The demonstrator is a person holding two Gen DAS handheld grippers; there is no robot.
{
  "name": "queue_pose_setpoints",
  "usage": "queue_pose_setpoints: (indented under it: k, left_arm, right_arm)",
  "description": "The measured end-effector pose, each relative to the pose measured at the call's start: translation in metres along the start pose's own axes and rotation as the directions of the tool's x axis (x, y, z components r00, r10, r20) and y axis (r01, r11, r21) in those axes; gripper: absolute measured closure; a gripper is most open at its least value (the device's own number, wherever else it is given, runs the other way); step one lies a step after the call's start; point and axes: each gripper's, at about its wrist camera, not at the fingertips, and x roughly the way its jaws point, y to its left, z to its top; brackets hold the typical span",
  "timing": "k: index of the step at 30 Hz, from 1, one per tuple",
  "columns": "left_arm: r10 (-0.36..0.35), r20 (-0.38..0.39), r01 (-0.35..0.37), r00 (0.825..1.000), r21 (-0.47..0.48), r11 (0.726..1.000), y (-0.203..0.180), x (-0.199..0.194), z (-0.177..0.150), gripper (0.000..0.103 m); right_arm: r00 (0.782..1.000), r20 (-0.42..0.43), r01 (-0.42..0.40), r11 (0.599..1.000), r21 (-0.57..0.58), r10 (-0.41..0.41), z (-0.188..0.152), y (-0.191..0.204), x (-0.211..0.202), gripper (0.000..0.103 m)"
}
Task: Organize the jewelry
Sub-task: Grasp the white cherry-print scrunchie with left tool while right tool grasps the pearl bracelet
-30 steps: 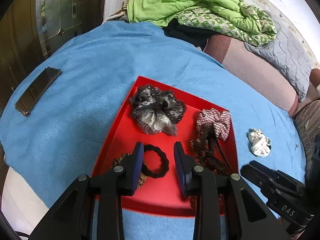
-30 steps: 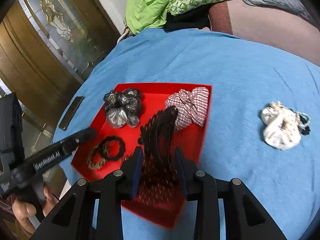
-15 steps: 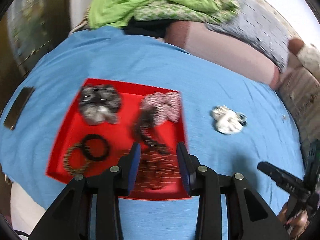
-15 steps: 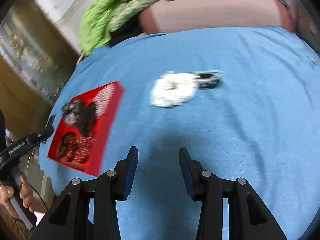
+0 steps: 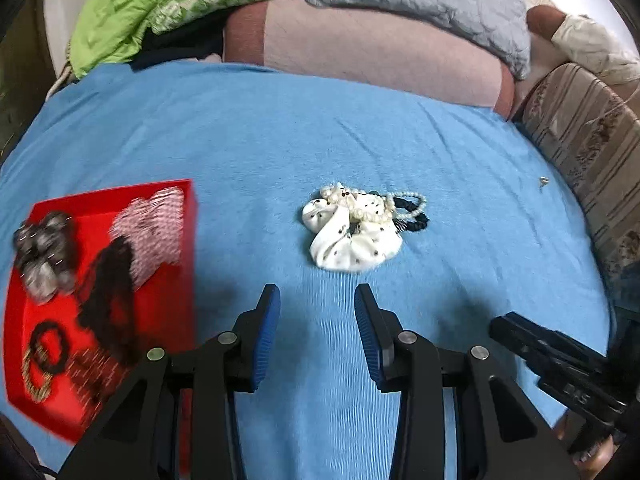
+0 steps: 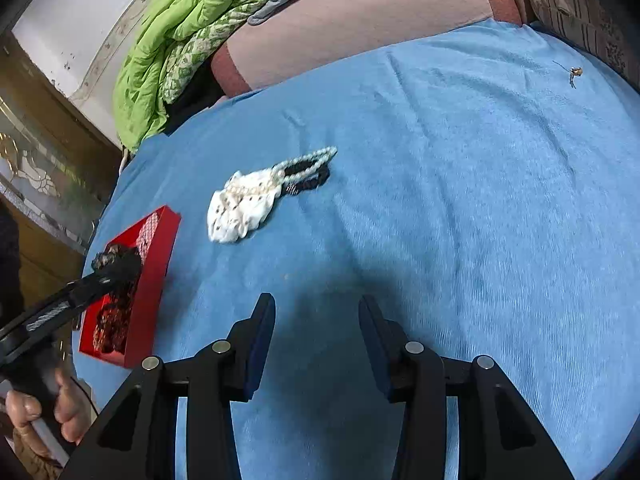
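A red tray (image 5: 188,216) lies on the blue cloth at the left and holds a grey scrunchie (image 5: 44,252), a checked pink scrunchie (image 5: 154,224), a dark hair piece (image 5: 108,280) and a black hair tie (image 5: 48,346). A white dotted scrunchie (image 5: 352,240) with a pearl bracelet (image 5: 404,200) and a black hair tie (image 5: 416,224) lies apart on the cloth. My left gripper (image 5: 316,312) is open and empty, just short of the white scrunchie. My right gripper (image 6: 316,324) is open and empty over bare cloth; the white scrunchie (image 6: 240,208) and the tray (image 6: 152,280) lie ahead to its left.
A small metal piece (image 6: 574,72) lies on the cloth at the far right. Green bedding (image 5: 160,0), a pink mattress edge (image 5: 380,52) and a grey quilt (image 5: 440,4) lie behind. A patterned cushion (image 5: 592,152) borders the right side.
Both grippers have swung right, away from the red tray and toward the white scrunchie. The tray has shifted to the left edge of both views. Both stay open and empty.
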Motion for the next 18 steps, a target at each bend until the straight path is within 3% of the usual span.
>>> queue_pose_setpoints:
  k: [10, 11, 12, 14, 16, 18]
  left_arm:
    - [-0.027, -0.079, 0.024, 0.997, -0.041, 0.999, -0.006, 0.080, 0.038, 0.068]
    - [-0.047, -0.094, 0.043, 0.994, -0.048, 0.998, -0.006, 0.085, 0.039, 0.092]
    - [-0.073, -0.111, 0.067, 0.991, -0.056, 0.996, -0.007, 0.088, 0.038, 0.100]
    - [-0.123, -0.119, 0.116, 0.985, -0.068, 0.991, -0.009, 0.083, 0.033, 0.099]
    - [-0.230, -0.135, 0.220, 0.964, -0.084, 0.972, -0.013, 0.067, 0.021, 0.099]
    - [-0.351, -0.141, 0.340, 0.926, -0.096, 0.936, -0.016, 0.041, 0.002, 0.099]
  right_arm:
    - [1.000, 0.003, -0.018, 0.999, 0.035, 0.018, 0.037, -0.008, 0.024, 0.056]
    - [1.000, 0.002, -0.018, 0.999, 0.038, 0.018, 0.037, -0.009, 0.025, 0.056]
    - [1.000, 0.002, -0.018, 0.999, 0.043, 0.018, 0.037, -0.011, 0.025, 0.056]
    - [1.000, 0.010, -0.015, 0.998, 0.065, 0.015, 0.036, -0.017, 0.022, 0.055]
    - [1.000, 0.024, -0.010, 0.996, 0.084, 0.008, 0.036, -0.024, 0.017, 0.056]
    - [0.999, 0.036, 0.003, 0.996, 0.090, -0.007, 0.036, -0.031, 0.011, 0.056]
